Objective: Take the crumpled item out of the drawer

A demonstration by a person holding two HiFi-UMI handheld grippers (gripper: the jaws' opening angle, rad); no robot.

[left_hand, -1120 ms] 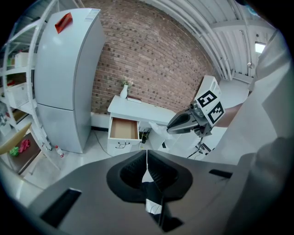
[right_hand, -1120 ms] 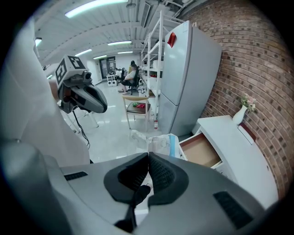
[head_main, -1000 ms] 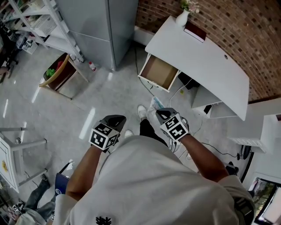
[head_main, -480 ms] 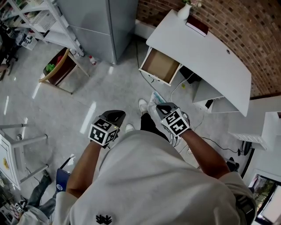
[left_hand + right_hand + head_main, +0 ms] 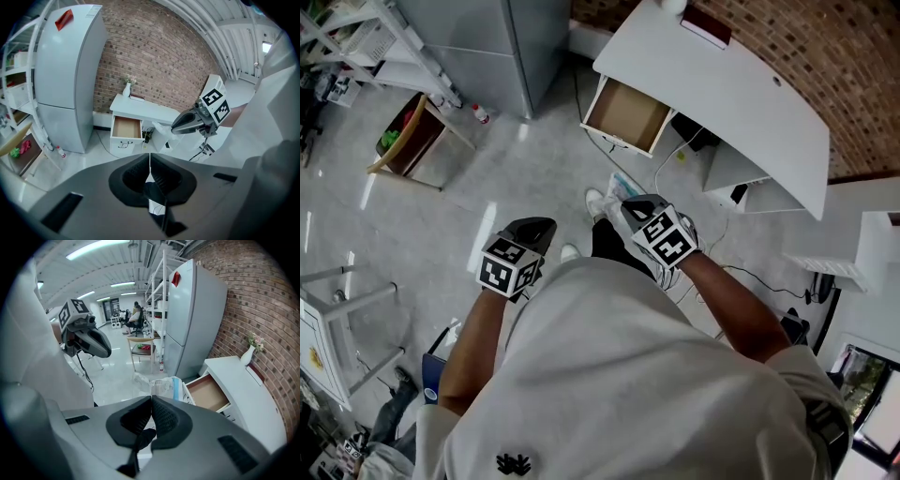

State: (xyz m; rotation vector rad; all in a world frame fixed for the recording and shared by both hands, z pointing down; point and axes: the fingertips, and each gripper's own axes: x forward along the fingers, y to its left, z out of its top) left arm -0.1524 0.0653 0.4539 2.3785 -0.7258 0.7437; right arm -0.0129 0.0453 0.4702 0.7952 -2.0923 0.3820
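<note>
My right gripper point(image 5: 151, 397) has its jaws pressed together on the edge of the crumpled plastic bag point(image 5: 157, 383). The bag hangs just past the tips, out over the floor. The open drawer point(image 5: 206, 393) lies ahead and to the right of those tips, its brown bottom showing, under the white desk point(image 5: 243, 380). My left gripper point(image 5: 150, 155) is closed tight with nothing between its jaws, held near the right one, on its left.
</note>
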